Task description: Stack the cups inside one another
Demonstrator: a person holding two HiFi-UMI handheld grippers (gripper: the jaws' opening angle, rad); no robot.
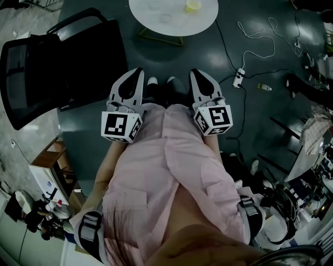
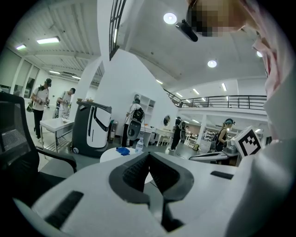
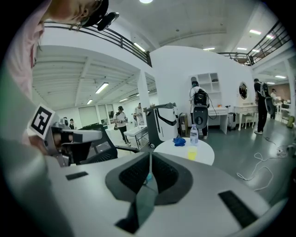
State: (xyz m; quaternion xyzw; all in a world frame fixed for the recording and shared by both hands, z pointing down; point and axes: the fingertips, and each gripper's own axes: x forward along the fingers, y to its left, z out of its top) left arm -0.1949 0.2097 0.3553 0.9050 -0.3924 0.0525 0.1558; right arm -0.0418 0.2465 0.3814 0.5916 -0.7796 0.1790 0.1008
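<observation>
Head view looks steeply down a pink garment [image 1: 171, 171] to two tools held side by side, both aimed toward 12 o'clock. The left gripper [image 1: 138, 72] has its jaws pressed together with nothing between them, and the left gripper view confirms it: the ribbed pads [image 2: 138, 169] meet along one seam. The right gripper [image 1: 196, 74] is the same, tips closed tight on nothing; in the right gripper view only a thin line shows between its pads [image 3: 136, 175].

Neither tool touches anything. Well ahead of them, at 12 o'clock on the dark floor [image 1: 208, 57], stands a round white table [image 1: 156, 23], and the yellow cup [image 1: 193, 5] sits upright on it toward the far edge, at about 1 o'clock. The right gripper view shows that cup [image 3: 192, 154] near the table's front rim, with a water bottle [image 3: 194, 134] just behind it and a blue cloth [image 3: 179, 141] at its 10 o'clock.

A black chair [image 1: 57, 62] stands at 10 o'clock of the grippers, and a power strip [image 1: 238, 78] lies on the floor at 2 o'clock
</observation>
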